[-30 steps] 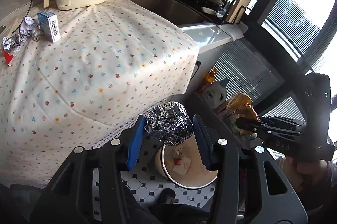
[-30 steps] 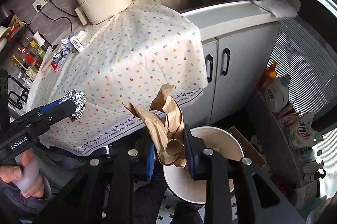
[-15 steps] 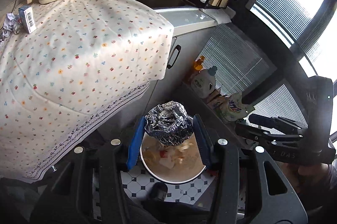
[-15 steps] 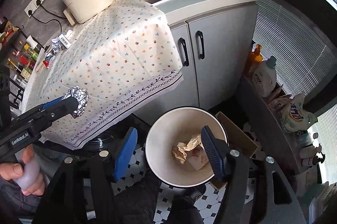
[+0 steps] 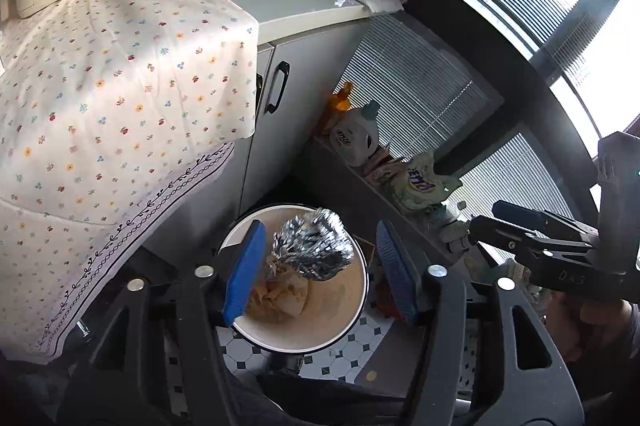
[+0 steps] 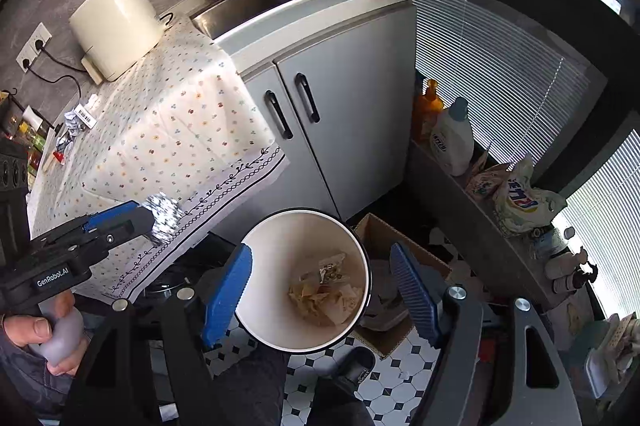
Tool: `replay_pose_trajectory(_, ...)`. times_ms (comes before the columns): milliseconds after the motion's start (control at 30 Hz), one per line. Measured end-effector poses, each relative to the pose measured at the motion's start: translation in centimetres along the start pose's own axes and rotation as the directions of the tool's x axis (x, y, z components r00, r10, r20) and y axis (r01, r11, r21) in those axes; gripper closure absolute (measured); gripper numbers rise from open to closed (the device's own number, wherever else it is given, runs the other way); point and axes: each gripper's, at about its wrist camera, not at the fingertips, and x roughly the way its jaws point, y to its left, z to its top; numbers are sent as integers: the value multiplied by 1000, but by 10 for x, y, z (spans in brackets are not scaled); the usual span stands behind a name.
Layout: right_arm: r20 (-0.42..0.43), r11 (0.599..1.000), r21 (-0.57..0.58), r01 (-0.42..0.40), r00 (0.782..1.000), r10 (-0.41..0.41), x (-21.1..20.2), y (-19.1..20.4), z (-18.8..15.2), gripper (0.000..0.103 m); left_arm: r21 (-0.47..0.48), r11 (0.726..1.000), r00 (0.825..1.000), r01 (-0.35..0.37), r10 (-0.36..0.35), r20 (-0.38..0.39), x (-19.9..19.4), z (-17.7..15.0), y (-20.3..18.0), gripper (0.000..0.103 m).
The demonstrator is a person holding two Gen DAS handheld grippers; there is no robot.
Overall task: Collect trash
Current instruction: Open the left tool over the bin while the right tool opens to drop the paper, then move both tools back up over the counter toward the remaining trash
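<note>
Daylight enters through the slatted window blinds [image 5: 416, 94] on the right of both views; the panes behind them are blown out to white. It falls brightly on the white flower-print tablecloth [image 5: 120, 86], leaving soft folds of shadow across it, and puts a glare on the pale grey countertop edge [image 5: 304, 10]. The crumpled silver foil ball [image 5: 314, 250] is streaked with motion blur in the left wrist view and smeared in the right one. The black-and-white tiled floor [image 6: 384, 386] lies dim. Fisheye distortion bends the grey cabinet doors [image 6: 340, 114], and both pictures darken to black at the corners.
</note>
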Motion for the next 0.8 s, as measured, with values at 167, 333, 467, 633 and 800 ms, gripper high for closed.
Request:
replay_pose_trajectory(167,0,1000,21,-10,1000,10,2,-4,4,32,-27,1000,1000,-3,3,7,-3,6,4,18)
replay_pose_trajectory(333,17,1000,-23,-22,1000,22,5,16,16,22,-57,998,999,-40,42,34,-19,12,19,12)
replay_pose_trajectory(467,42,996,-75,-42,998,45,8,44,34,13,-105,992,994,-71,79,76,-41,16,39,9)
replay_pose_trajectory(633,68,985,-141,-96,992,106,12,90,58,8,-168,977,978,-129,153,141,-78,16,72,6)
replay_pose_trajectory(800,62,961,-227,-154,983,172,23,144,78,8,-260,948,952,-183,237,194,-116,11,113,6)
